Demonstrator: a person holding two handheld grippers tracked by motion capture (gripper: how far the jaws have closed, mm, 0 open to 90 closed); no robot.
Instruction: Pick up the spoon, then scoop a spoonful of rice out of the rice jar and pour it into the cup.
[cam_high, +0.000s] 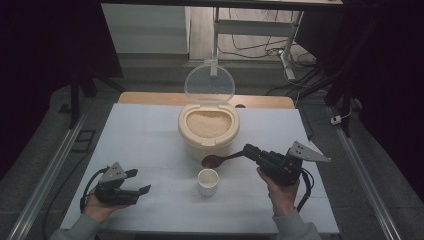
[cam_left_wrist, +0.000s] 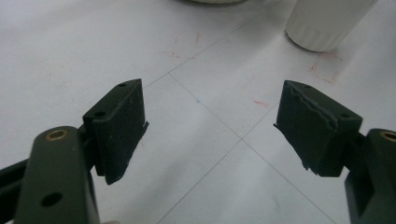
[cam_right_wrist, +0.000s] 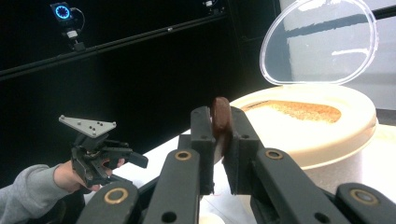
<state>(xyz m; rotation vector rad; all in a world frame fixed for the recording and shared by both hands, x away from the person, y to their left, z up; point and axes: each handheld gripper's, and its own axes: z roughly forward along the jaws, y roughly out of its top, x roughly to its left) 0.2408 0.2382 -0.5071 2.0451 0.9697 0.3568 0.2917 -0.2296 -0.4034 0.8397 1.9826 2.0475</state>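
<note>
The right gripper (cam_high: 248, 150) is clamping the handle of the brown spoon (cam_high: 220, 160) between its closed fingers (cam_right_wrist: 201, 135), and the spoon is extending leftward so that its bowl is hovering just above the white cup (cam_high: 208, 181), in front of the open rice container (cam_high: 208, 131). The left gripper (cam_high: 138, 181) is resting low over the desk (cam_high: 150, 130), well apart from the spoon, its fingers (cam_left_wrist: 119, 126) standing wide open with nothing between them. The spoon bowl appears empty, though the lighting is too dim to confirm.

A white surface (cam_high: 150, 130) carries a cream rice container (cam_high: 208, 131) and, just before it, a white cup (cam_high: 208, 181).
</note>
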